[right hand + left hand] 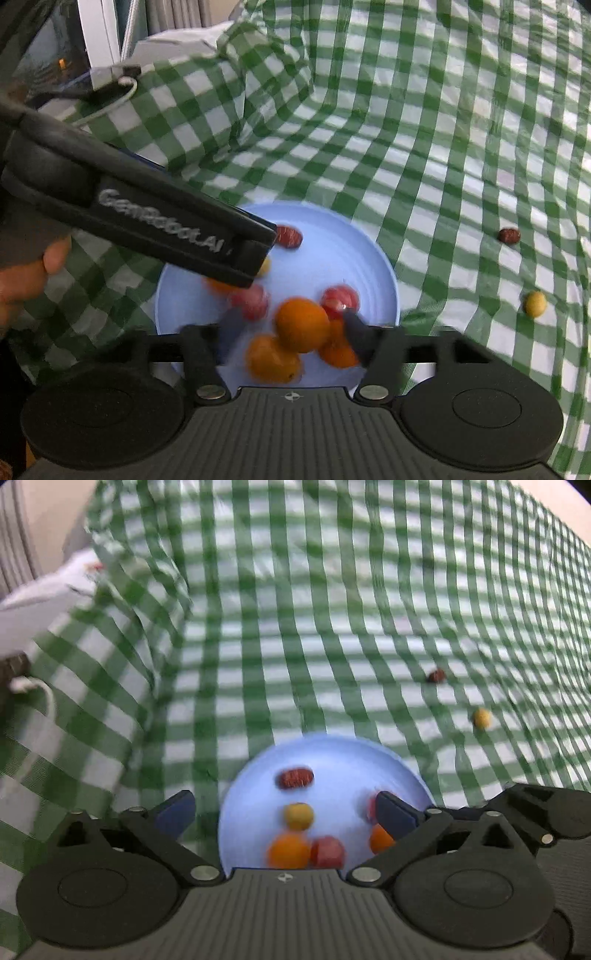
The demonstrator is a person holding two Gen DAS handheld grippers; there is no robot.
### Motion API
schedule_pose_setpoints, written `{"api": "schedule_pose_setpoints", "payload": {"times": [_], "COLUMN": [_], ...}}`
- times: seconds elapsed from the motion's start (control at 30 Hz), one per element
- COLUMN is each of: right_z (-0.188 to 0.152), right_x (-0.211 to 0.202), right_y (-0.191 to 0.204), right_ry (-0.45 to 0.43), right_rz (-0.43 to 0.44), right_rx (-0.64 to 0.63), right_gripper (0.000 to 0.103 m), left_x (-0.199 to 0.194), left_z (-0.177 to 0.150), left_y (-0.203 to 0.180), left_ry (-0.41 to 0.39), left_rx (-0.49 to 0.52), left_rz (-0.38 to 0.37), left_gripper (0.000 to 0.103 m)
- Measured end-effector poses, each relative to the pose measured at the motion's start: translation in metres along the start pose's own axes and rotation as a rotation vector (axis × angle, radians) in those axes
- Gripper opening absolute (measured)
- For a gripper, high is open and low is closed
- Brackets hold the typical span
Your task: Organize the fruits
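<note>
1. Partly hidden, the light blue plate [332,753] is cut off at its near edge by each gripper's body, and the fruit on it is blurred.
2. Oranges [302,325], reddish fruits [340,299], a dark red date [294,778] and a small yellow fruit [298,816] lie on the plate.
3. Another date [509,235] and a yellow fruit [535,303] sit apart on the green checked cloth [424,147].
4. Left gripper [284,812] is spread wide above the plate, gripping nothing.
5. Right gripper [291,332] is parted, an orange loose between its blurred fingers.
</note>
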State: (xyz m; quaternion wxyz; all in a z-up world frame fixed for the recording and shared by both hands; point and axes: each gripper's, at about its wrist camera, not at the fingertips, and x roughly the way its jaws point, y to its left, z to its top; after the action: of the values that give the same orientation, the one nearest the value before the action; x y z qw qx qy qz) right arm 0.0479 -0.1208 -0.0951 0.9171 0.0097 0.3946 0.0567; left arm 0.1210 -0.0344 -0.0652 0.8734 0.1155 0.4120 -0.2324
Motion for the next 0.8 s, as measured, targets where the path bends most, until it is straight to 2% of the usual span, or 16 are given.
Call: {"api": "schedule_pose_setpoints", "payload": {"times": [0.07,0.23,0.47,0.8], "right_z": [0.003,-0.007,-0.039,-0.051], "right_x": [-0.009,-0.04,-0.088,-0.138], "right_y": [0.0,0.006,0.026,0.042], "right_ry": [-0.015,-0.001,0.022,-0.091], "right_rz": [-0.015,-0.029,-0.016,-0.08], "right_rx": [0.005,0.028,0.106,0.101], "right_gripper": [0.086,0.098,0.101,0.102], "left_x": [-0.007,-0.041,-0.093,-0.145], "left_z": [0.001,-0.013,-0.046,-0.075], "left_y": [-0.001,-0.001,0.005,-0.002], "left_ry": [0.005,-0.006,0.007,-0.061], "left_rx": [0.01,-0.002,-0.088,-0.116], "left_rz": [-0.011,0.013,0.033,0.062], "left_gripper": [0.102,0.103,0.103,0.103]}}
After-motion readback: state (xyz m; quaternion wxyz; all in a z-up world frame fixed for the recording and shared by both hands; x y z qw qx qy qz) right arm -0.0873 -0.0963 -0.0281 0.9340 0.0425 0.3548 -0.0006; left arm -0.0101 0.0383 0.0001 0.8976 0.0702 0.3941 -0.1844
